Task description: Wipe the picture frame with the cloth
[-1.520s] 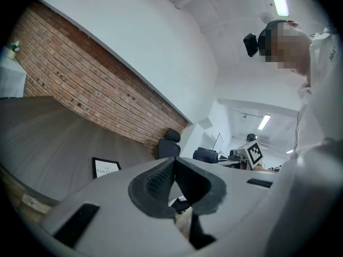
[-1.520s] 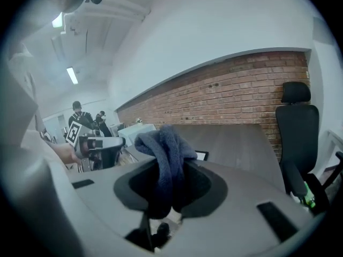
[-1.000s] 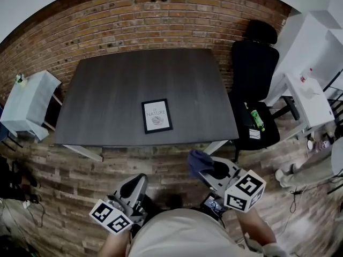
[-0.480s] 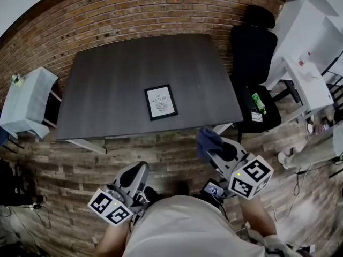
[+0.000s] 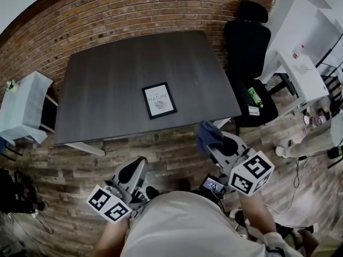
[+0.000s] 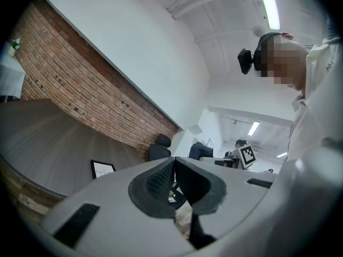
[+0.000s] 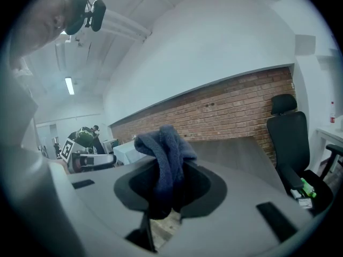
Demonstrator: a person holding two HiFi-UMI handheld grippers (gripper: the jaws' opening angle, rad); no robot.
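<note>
A black-framed picture [image 5: 159,100] with a white print lies flat on the dark grey table [image 5: 107,90], toward its near edge; it also shows small in the left gripper view, picture frame [image 6: 103,168]. My right gripper [image 5: 210,141] is held short of the table's near right corner, shut on a blue cloth [image 5: 207,134] that bunches over its jaws; the same cloth [image 7: 163,154] hangs between the pads. My left gripper [image 5: 140,165] is held low at the near left, shut with nothing in it, jaws pressed together [image 6: 174,167].
A black office chair [image 5: 247,63] stands at the table's right side with a green bottle [image 5: 253,97] on its seat. A small white-covered stand [image 5: 24,108] is at the left. White desks [image 5: 303,74] fill the right. A brick wall [image 5: 134,15] lies beyond the table.
Both grippers have risen slightly and edged toward the table. The view has shifted, so the table and frame sit a little higher and to the right in the head view.
</note>
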